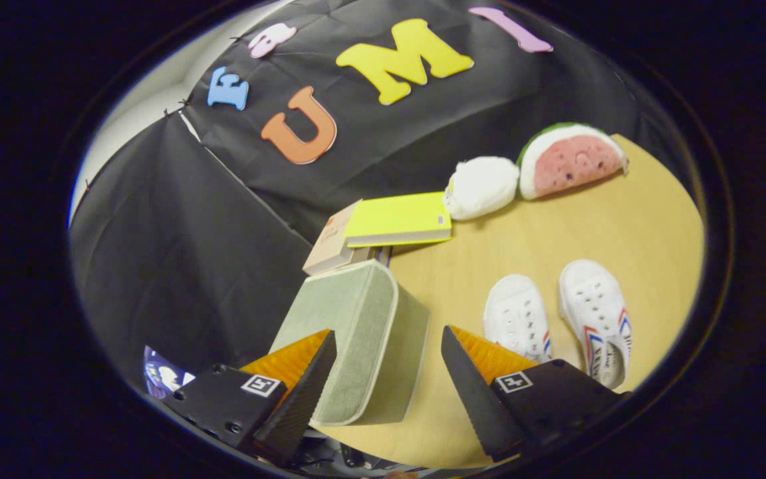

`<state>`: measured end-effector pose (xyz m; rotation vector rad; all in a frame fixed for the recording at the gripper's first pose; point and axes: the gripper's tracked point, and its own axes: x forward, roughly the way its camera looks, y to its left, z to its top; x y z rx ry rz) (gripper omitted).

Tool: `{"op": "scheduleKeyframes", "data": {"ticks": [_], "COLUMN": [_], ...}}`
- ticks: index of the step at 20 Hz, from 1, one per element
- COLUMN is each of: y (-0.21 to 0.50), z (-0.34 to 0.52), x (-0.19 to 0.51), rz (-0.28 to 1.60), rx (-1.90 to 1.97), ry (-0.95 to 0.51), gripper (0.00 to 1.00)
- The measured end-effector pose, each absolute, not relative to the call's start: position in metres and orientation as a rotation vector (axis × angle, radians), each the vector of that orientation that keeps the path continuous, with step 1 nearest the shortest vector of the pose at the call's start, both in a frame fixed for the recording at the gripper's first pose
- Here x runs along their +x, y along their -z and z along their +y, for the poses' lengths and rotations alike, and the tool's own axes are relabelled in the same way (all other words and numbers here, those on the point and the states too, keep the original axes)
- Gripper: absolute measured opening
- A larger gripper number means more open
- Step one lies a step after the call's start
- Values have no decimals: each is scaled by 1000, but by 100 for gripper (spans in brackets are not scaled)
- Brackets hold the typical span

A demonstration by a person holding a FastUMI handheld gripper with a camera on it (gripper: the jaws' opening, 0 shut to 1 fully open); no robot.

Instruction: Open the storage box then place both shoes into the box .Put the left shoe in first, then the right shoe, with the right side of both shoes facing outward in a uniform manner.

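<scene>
Two shoes point(556, 319) wait on table point(622, 219). Box point(356, 339) shut. My gripper point(388, 369) fingers wide, holding nothing. I open box next.

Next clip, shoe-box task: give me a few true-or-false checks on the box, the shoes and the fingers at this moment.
1. The gripper is open, its fingers spread with the storage box between them. True.
2. Both shoes are already inside the box. False: the left-hand shoe and the striped shoe stand side by side on the table.
3. The fingers press on a shoe. False: they hold nothing.
4. A yellow book lies beyond the box. True.
5. A watermelon plush sits beside a white plush. True.
</scene>
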<state>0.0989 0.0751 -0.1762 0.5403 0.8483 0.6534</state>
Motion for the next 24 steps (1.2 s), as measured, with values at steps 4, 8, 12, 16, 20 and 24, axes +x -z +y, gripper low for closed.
{"op": "scheduleKeyframes", "data": {"ticks": [4, 8, 12, 16, 20, 24], "y": [193, 205, 221, 220, 220, 217], "z": [93, 117, 132, 147, 151, 144], "x": [106, 113, 126, 127, 127, 124], "rz": [969, 1096, 1172, 1195, 1224, 1213], "rx": [665, 869, 977, 919, 907, 887], "ry": [-807, -1000, -1099, -1195, -1241, -1275], "gripper": [100, 100, 99, 97, 88, 71]}}
